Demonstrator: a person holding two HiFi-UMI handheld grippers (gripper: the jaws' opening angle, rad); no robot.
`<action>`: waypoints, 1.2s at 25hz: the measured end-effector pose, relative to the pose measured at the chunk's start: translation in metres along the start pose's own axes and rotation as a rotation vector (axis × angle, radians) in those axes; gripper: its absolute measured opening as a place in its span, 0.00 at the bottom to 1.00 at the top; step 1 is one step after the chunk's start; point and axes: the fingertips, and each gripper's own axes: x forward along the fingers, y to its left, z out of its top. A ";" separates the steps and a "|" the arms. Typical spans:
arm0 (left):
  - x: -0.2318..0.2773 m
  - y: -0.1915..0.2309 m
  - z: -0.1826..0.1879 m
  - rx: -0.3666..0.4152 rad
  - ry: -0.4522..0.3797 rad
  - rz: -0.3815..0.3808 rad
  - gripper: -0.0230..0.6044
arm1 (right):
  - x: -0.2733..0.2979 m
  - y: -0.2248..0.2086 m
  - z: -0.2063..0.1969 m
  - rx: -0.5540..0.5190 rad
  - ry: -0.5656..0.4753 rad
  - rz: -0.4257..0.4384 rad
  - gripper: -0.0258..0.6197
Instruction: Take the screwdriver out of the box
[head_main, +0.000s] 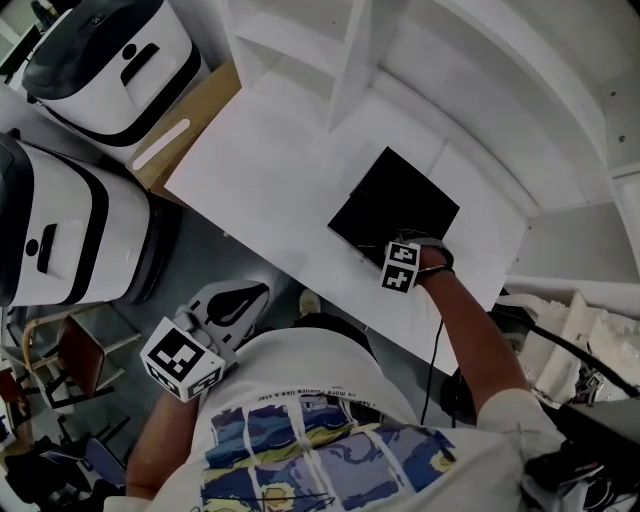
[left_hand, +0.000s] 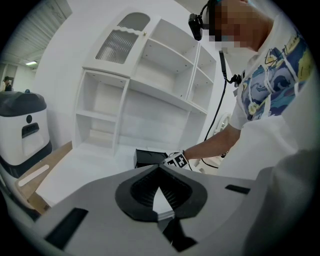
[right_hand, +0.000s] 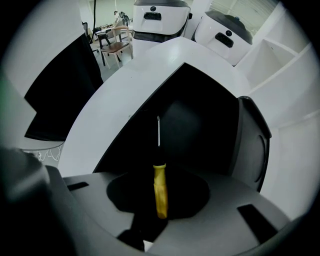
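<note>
Right gripper (right_hand: 159, 212) is down in the box (head_main: 385, 200), apparently clamped on the screwdriver (right_hand: 160, 187) in the gloom. Lifting it out is left. Left gripper (left_hand: 160, 171) hangs closed, empty.

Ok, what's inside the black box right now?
A screwdriver with a yellow handle, between the right gripper's jaws. The rest of the box is too dark, and partly covered by the gripper, to tell.

A white table (head_main: 270, 170) carries the things. One open black box (head_main: 395, 205) sits directly on it, near the person's edge.
</note>
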 end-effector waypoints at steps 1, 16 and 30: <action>-0.001 0.000 0.000 0.001 -0.001 -0.001 0.06 | 0.000 0.000 0.000 0.009 -0.001 -0.001 0.19; -0.034 0.008 -0.011 0.019 -0.023 -0.033 0.06 | -0.028 -0.009 0.013 0.181 -0.059 -0.111 0.19; -0.088 0.021 -0.031 0.037 -0.045 -0.104 0.06 | -0.110 -0.027 0.037 0.522 -0.214 -0.319 0.19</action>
